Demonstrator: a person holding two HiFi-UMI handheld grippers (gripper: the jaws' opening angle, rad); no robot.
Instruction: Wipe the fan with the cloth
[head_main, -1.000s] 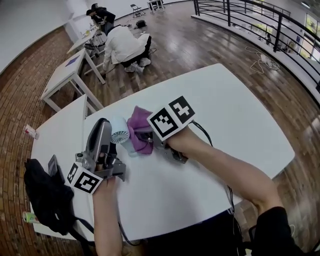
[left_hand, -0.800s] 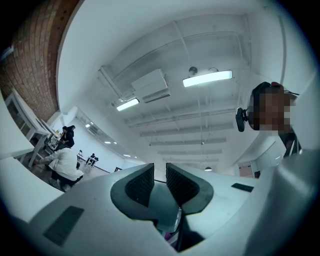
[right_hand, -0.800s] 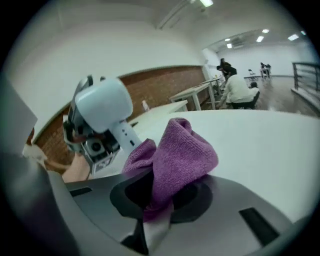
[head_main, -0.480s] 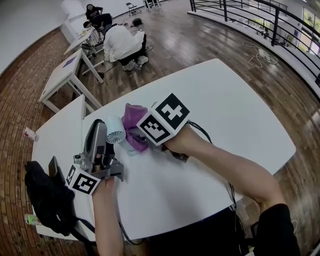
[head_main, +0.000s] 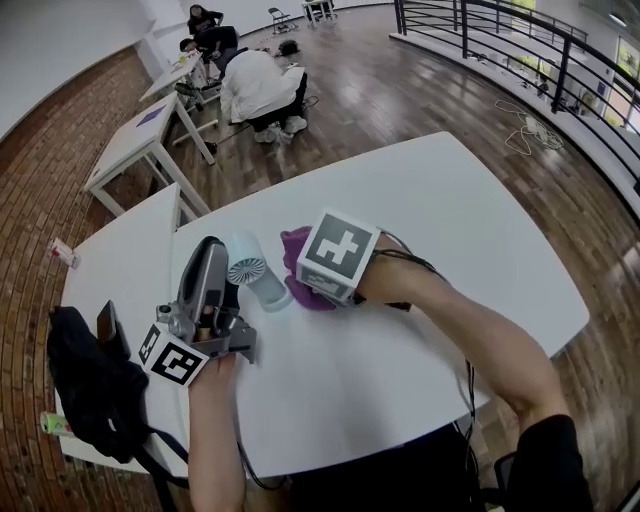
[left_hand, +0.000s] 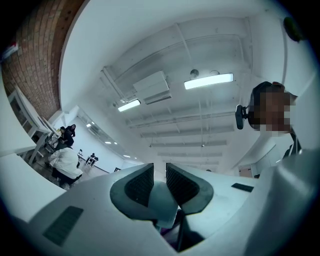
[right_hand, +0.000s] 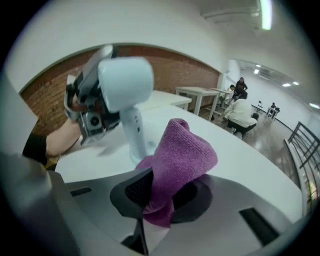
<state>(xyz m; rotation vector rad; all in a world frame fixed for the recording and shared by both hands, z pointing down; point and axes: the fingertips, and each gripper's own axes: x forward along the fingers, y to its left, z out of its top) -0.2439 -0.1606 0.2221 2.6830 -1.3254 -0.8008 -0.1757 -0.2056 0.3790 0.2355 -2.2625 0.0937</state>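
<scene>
We are swinging the right claw (right_hand: 167, 192), pinching the cloth (right_hand: 182, 155), down the fan (head_main: 250, 270) from head toward stem, continuing the wipe while the left claw (left_hand: 160, 182) is clamping the fan.

Fan (head_main: 250, 272): no legible print.
Left cube (head_main: 172, 356): black-white square marker, no letters.
Right cube (head_main: 337, 252): marker only.
Elsewhere: nothing readable.

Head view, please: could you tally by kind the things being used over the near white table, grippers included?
fan: 1, pale, clamped in the left gripper
purple cloth: 1, clamped in the right gripper
grippers: 2, one in each hand
Total: 4
</scene>
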